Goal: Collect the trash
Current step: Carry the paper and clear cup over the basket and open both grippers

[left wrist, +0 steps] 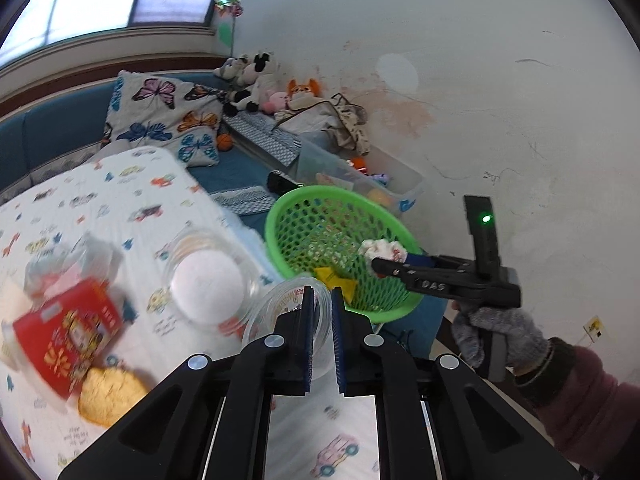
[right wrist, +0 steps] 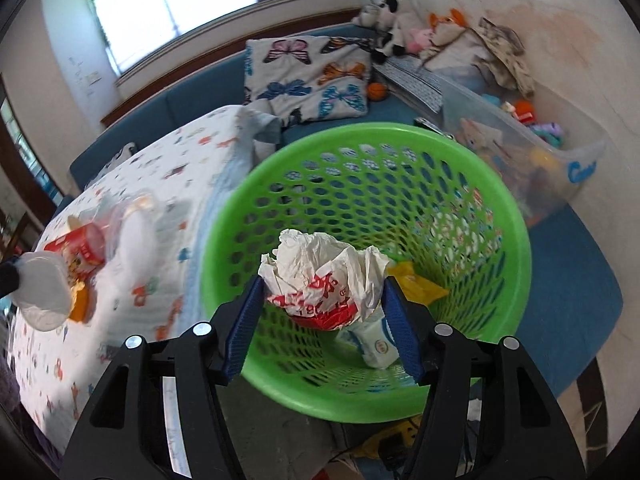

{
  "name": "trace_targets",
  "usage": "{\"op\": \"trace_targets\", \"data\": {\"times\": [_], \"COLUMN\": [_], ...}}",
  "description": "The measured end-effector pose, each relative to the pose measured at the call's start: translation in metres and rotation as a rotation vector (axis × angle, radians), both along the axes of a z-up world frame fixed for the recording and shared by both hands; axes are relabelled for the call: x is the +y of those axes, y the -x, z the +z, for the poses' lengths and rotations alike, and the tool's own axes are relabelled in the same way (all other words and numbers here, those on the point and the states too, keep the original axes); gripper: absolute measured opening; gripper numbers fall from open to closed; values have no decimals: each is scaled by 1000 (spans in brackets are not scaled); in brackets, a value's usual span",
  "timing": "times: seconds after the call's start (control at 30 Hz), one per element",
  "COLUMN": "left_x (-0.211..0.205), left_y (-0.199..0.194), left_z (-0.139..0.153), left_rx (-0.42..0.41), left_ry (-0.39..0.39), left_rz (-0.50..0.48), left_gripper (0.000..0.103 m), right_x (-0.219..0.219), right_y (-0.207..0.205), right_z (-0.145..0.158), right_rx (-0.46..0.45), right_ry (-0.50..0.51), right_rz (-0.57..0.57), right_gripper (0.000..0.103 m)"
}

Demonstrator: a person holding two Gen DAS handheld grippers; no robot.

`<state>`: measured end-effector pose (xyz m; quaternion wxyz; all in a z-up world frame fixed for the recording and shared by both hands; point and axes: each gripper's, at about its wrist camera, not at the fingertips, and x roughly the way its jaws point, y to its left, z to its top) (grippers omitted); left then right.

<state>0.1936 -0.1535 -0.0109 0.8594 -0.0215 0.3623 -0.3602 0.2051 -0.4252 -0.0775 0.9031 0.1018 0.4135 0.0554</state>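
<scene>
A green mesh basket [right wrist: 516,240] stands off the table's edge; it also shows in the left wrist view [left wrist: 288,208]. My right gripper [right wrist: 324,304] is shut on a crumpled white and red wrapper [right wrist: 328,276] and holds it over the basket's mouth; the wrapper shows in the left wrist view [left wrist: 382,249] too. A yellow wrapper [right wrist: 420,286] and a white packet [right wrist: 374,346] lie inside the basket. My left gripper [left wrist: 320,296] is shut on the rim of a clear plastic cup [left wrist: 280,304], above the table. The cup also shows in the right wrist view [right wrist: 42,292].
On the patterned tablecloth [left wrist: 120,192] lie a red paper cup [left wrist: 66,338], a yellow round piece [left wrist: 110,396] and a clear lidded cup [left wrist: 208,276]. A blue sofa with a butterfly pillow [left wrist: 164,120], plush toys and a clear toy bin [right wrist: 552,160] stand behind.
</scene>
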Motion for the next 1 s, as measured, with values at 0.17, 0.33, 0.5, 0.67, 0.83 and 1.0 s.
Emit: {"op": "trace_targets", "data": {"times": [0.17, 0.33, 0.5, 0.67, 0.83, 1.0], "left_x": [-23, -51, -85, -114, -133, -147], "left_y": [-10, -26, -44, -63, -77, -87], "left_z": [5, 5, 2, -9, -22, -34], "left_rx": [5, 19, 31, 48, 71, 102], "left_ry": [1, -2, -15, -46, -70, -87], "left_rz": [-35, -69, -104, -116, -116, -119], "left_gripper": [8, 8, 8, 8, 8, 8], "right_x": [-14, -25, -32, -34, -37, -40], "right_y": [3, 9, 16, 26, 33, 36], "right_z": [-6, -7, -7, -7, -10, -15], "right_rx": [7, 3, 0, -8, -5, 3], "right_ry": [-15, -21, -30, -27, -38, -51], "right_rz": [-24, -30, -28, -15, -14, -17], "right_gripper": [67, 72, 73, 75, 77, 77]}}
